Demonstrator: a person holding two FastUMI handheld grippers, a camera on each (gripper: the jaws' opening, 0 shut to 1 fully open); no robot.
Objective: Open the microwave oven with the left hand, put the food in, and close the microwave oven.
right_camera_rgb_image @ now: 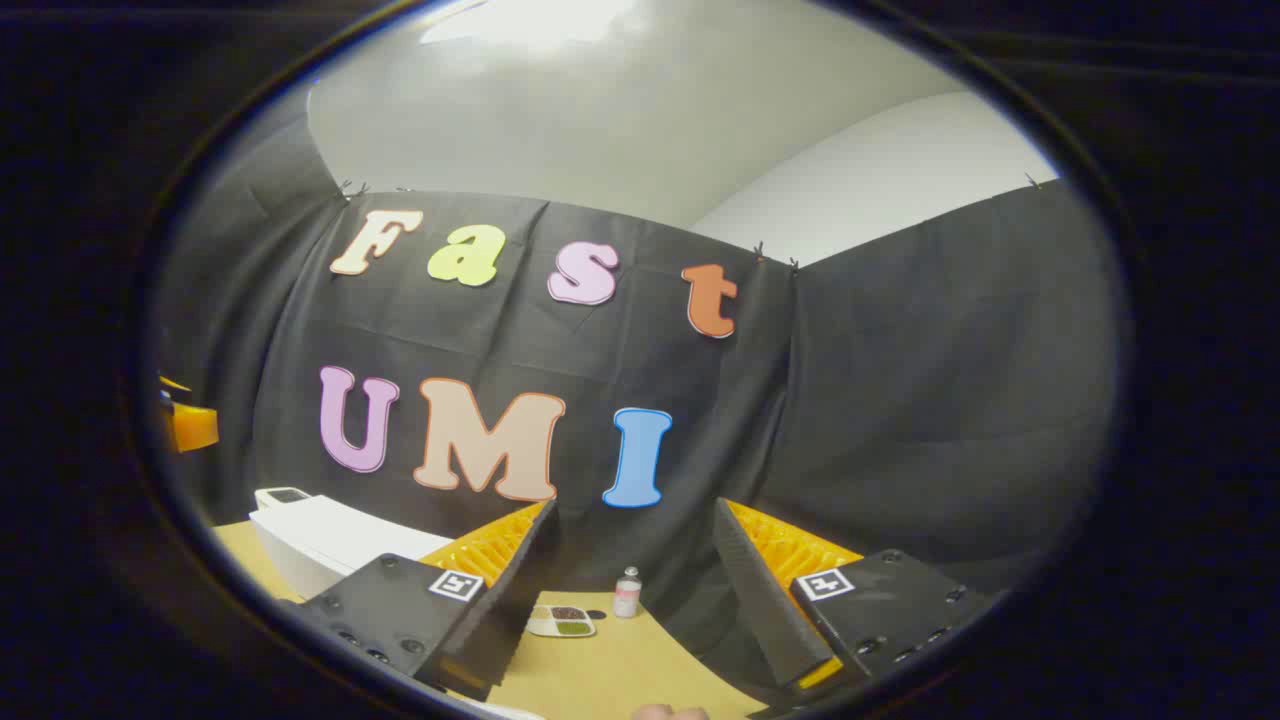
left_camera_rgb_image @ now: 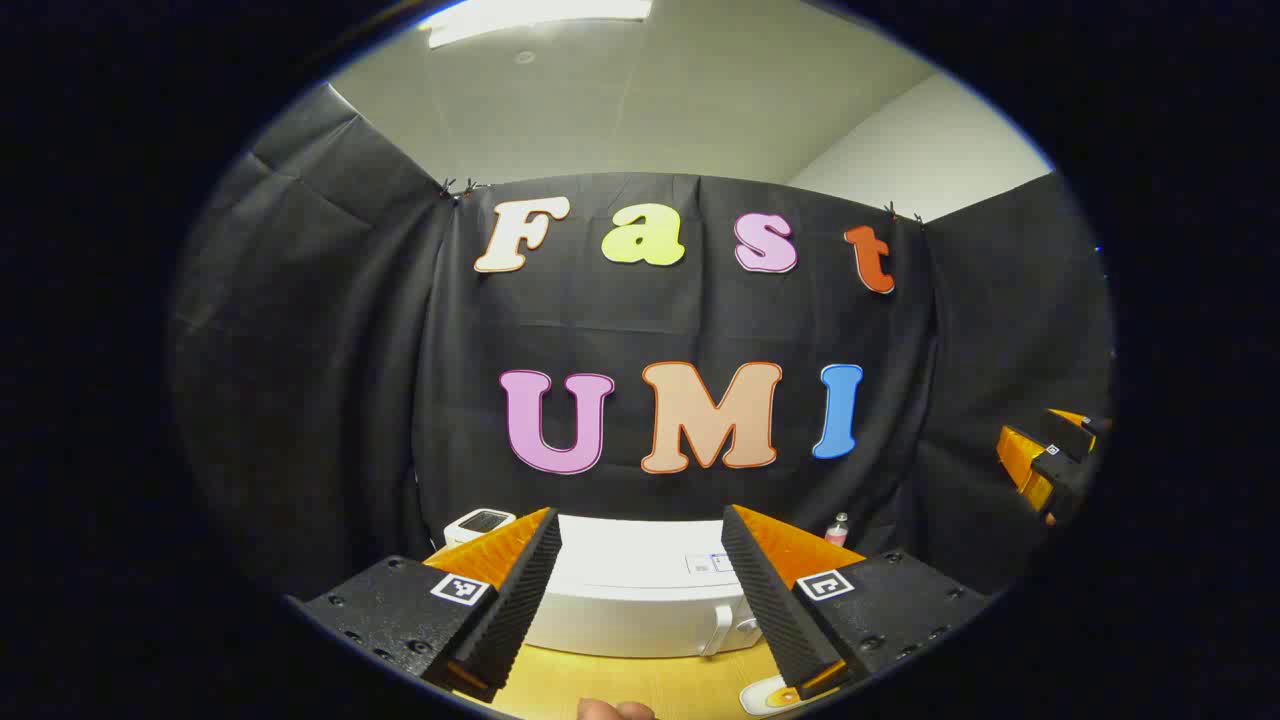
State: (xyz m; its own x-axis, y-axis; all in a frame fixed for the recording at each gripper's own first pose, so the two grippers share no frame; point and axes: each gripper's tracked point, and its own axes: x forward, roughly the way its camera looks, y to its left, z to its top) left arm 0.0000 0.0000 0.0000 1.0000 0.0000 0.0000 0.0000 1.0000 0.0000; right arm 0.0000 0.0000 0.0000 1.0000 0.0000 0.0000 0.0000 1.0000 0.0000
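The white microwave (left_camera_rgb_image: 640, 600) stands on the wooden table with its door closed and a pale handle (left_camera_rgb_image: 715, 630) at its right side. My left gripper (left_camera_rgb_image: 640, 512) hovers in front of and above it, open and holding nothing. In the right gripper view the microwave (right_camera_rgb_image: 320, 545) sits at the left. A small white divided dish of food (right_camera_rgb_image: 562, 621) lies on the table beyond my right gripper (right_camera_rgb_image: 634, 505), which is open and empty and held well above the table.
A small bottle (right_camera_rgb_image: 627, 592) stands beside the food dish, near the cloth wall. A white device with a dark screen (left_camera_rgb_image: 480, 522) sits behind the microwave's left corner. The edge of a white dish (left_camera_rgb_image: 768, 697) peeks out by the left gripper's right finger.
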